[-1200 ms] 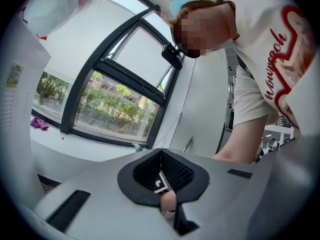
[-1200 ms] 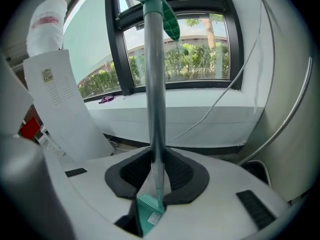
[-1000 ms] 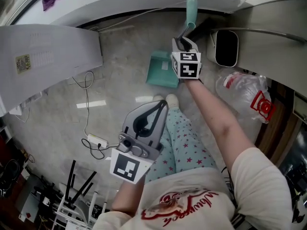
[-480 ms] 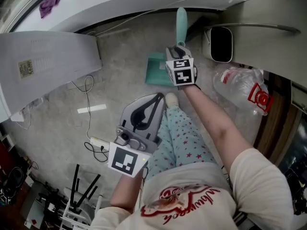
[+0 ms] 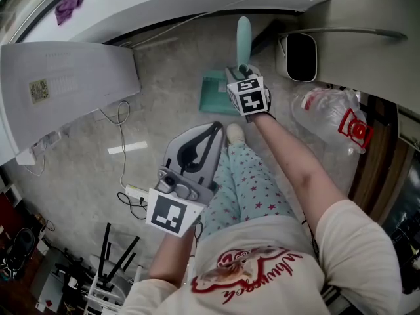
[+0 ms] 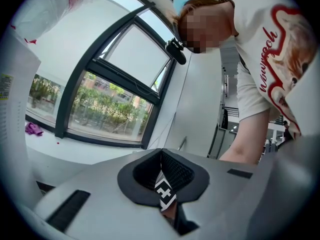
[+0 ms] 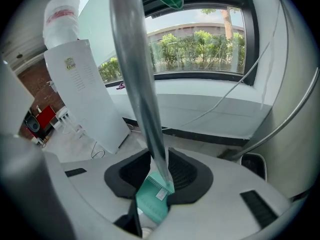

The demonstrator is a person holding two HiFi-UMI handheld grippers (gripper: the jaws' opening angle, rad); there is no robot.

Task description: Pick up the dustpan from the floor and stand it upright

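1. Your right tongs [image 7: 159, 173] have the dustpan [image 5: 215, 98] by its handle [image 7: 141, 84]. The jaws are easing open with the shaft between the pads, so don't release until it stands alone.
2. The dustpan is at the upper centre of the head view, pan down at the floor [image 5: 164, 110] and handle rising toward the wall [image 7: 200, 111].
3. The handle looks nearly upright. Bring it fully vertical, or lean it on the wall, so the pan's edge bears flat.
4. Loosen slowly and watch for a lean. Close again if it tips.
5. Your left tongs [image 5: 211, 131], at lower centre, are closed on nothing. Hold them aside.
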